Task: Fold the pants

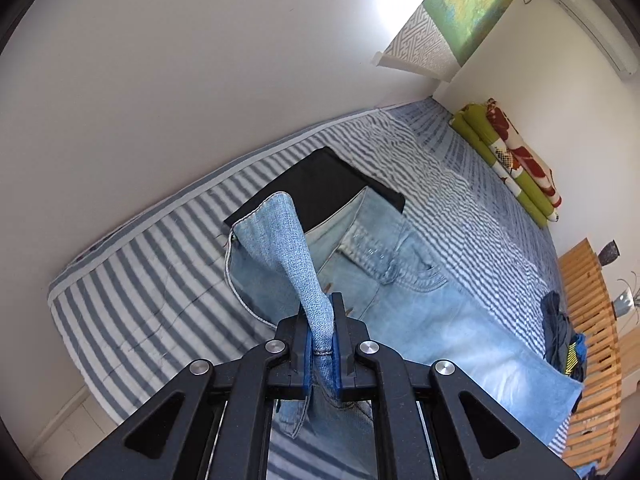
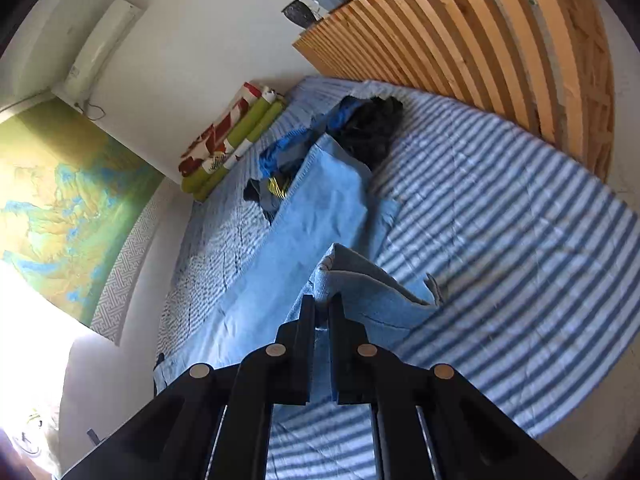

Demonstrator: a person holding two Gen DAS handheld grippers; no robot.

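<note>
Two hand-held grippers lift a pair of jeans off a striped bed.

The left hand-held gripper point(image 1: 322, 344) is clamped on a hem of the light blue jeans point(image 1: 400, 300), the right hand-held gripper point(image 2: 322, 312) pinching a fold of one leg; the rest lies flat on the bed point(image 2: 500, 240). Denim looks soft, fairly heavy and droopy, so stitched hems and seams seem the safest holds.

I note light blue denim jeans point(image 1: 420, 304) on a blue-and-white striped bedspread point(image 1: 152, 280). Black folded garment point(image 1: 320, 188) behind them. Rolled blanket point(image 1: 516, 160) lime green with red and white print. Slatted headboard point(image 2: 500, 52) pale wood. Gripper pads point(image 1: 307, 356) blue.
</note>
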